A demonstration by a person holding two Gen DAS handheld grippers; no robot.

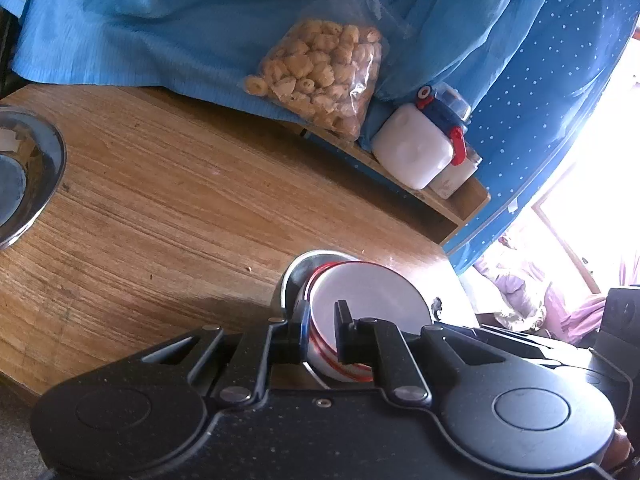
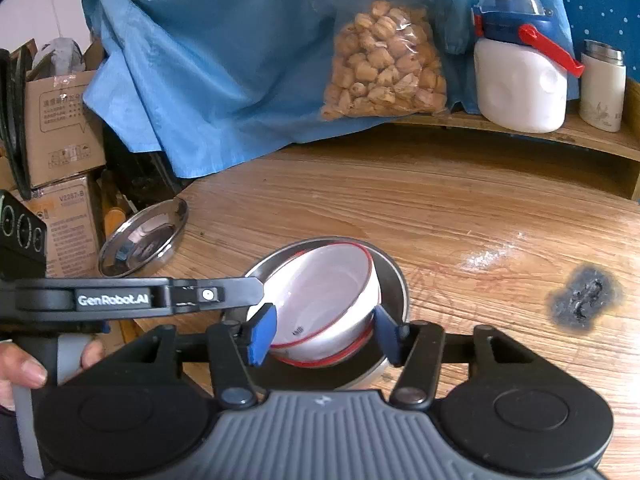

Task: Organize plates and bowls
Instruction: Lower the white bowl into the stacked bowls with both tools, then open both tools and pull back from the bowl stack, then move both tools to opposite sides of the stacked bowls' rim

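Note:
A white bowl (image 2: 320,300) with red rim lines sits tilted inside a steel plate (image 2: 394,280) on the wooden table. My left gripper (image 1: 323,326) is shut on the bowl's (image 1: 368,296) near rim, one finger inside and one outside; the plate's edge (image 1: 294,276) shows behind it. In the right wrist view that left gripper (image 2: 252,288) reaches in from the left to the rim. My right gripper (image 2: 324,334) is open, its blue pads (image 2: 262,334) flanking the bowl's lower wall without pressing on it. A second steel plate (image 2: 144,238) lies at the table's left edge, also seen as the plate (image 1: 24,176) at far left.
A bag of snacks (image 2: 384,64), a white jug with blue lid (image 2: 520,80) and a small flask (image 2: 602,84) stand on a raised wooden shelf at the back, against blue cloth (image 2: 200,60). Cardboard boxes (image 2: 64,128) stand left of the table. A dark burn mark (image 2: 584,296) is at right.

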